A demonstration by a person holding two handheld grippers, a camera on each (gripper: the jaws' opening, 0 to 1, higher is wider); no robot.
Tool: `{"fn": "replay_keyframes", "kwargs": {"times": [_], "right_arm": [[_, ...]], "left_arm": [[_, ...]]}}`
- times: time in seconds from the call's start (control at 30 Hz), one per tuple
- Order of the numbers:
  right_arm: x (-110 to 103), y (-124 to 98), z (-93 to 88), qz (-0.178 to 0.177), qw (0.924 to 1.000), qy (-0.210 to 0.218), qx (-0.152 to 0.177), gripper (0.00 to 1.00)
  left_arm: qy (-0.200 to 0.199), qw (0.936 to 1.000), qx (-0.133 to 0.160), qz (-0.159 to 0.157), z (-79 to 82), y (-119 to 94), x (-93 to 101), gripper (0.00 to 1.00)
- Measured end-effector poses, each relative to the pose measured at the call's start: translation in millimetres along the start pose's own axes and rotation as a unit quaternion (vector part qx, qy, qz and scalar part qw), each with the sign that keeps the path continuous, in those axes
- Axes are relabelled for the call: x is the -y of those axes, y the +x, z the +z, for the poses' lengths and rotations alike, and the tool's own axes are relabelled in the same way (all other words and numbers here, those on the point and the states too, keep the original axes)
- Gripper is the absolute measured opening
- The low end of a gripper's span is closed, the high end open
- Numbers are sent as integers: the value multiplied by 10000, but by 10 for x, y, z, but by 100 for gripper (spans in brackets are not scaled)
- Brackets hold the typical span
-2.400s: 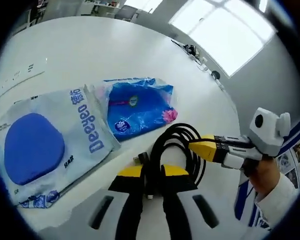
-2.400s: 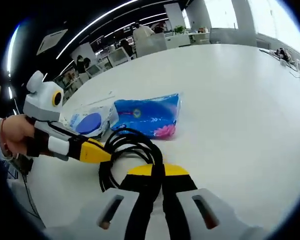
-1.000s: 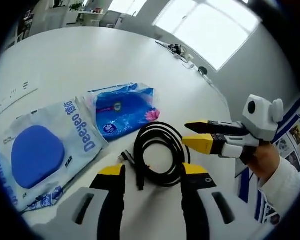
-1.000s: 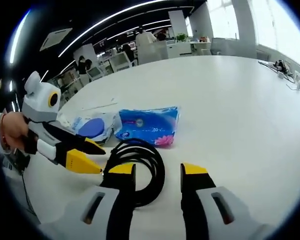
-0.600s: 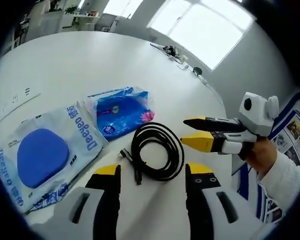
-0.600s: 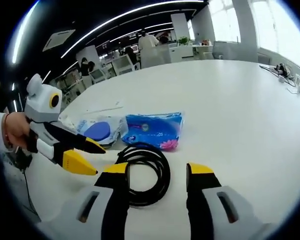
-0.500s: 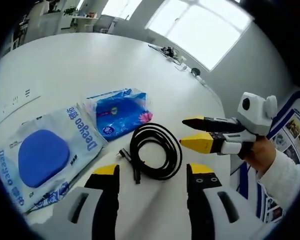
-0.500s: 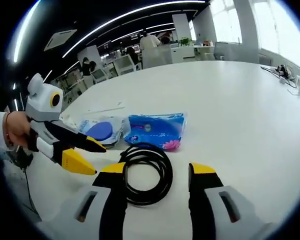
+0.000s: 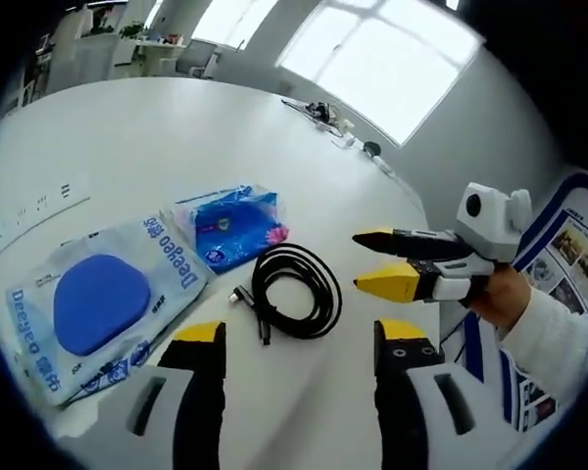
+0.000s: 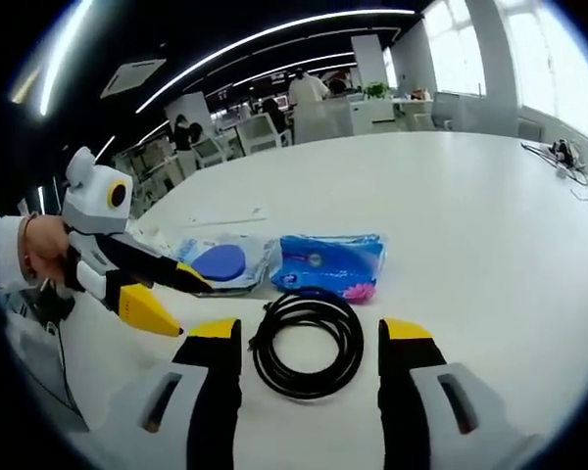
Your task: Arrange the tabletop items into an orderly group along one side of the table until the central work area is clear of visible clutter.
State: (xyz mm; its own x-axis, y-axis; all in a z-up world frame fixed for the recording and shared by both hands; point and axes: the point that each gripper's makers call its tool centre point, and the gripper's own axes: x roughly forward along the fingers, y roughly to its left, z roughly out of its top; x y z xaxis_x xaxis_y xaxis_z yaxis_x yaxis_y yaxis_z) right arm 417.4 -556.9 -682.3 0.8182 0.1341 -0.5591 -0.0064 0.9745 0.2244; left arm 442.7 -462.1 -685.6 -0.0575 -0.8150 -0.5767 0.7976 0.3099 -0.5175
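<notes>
Pale pack: a flat pale-blue plastic packet with a dark blue oval pad inside [image 9: 103, 299] lies leftmost of the three items on the white round table [image 9: 176, 137], close to the table's near edge; in the right gripper view it sits just left of the blue pack [image 10: 219, 261].
Blue pack: a bright blue crinkled plastic tissue pack with a pink flower print [image 9: 230, 225] lies just beside the pale packet, on its right, their edges touching or overlapping.
Cable: a coiled black cable with a loose plug end [image 9: 294, 292] lies flat just beside the blue pack, on the side nearer the near edge; free of both tools.
Left tongs [image 9: 299, 338]: spread wide, holding nothing; the coil lies just ahead, between the lines of the two jaws.
Right tongs [image 10: 309, 333]: spread wide, empty; the coil [image 10: 307, 343] lies between the jaw tips, apart from both.
Row: the three items form a loose group near one edge; the table's middle looks bare apart from small things at the far edge, too small to name.
Step in hand: judged as checking the grouping, or a last nudge of the coil.
Doing it well: if nudging, push the coil's rim low and flat towards the blue pack, so loops stay together; tuck the plug end in.
Risk: the light packs could slide if bumped.
</notes>
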Motion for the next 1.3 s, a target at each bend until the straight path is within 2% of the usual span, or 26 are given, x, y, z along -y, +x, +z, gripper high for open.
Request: {"fn": "replay_keyframes", "kwargs": {"times": [0.37, 0.63, 0.9, 1.13, 1.3], "right_arm": [[-255, -97, -10, 112, 9999, -117, -14, 56], [-624, -221, -35, 257, 9995, -148, 53, 58], [-827, -311, -137, 352, 9992, -151, 66, 59], [-971, -385, -198, 433, 9988, -208, 61, 61], [-1025, -454, -190, 450, 9986, -259, 102, 62]], "left_arm": [[228, 9992, 187, -268, -59, -318, 146, 70], [352, 9981, 409, -289, -117, -643, 177, 72], [392, 9974, 537, -276, -349, -976, 128, 73], [418, 9965, 689, -199, -477, -1266, 53, 73], [476, 9955, 807, -125, -598, -1531, -33, 74]]}}
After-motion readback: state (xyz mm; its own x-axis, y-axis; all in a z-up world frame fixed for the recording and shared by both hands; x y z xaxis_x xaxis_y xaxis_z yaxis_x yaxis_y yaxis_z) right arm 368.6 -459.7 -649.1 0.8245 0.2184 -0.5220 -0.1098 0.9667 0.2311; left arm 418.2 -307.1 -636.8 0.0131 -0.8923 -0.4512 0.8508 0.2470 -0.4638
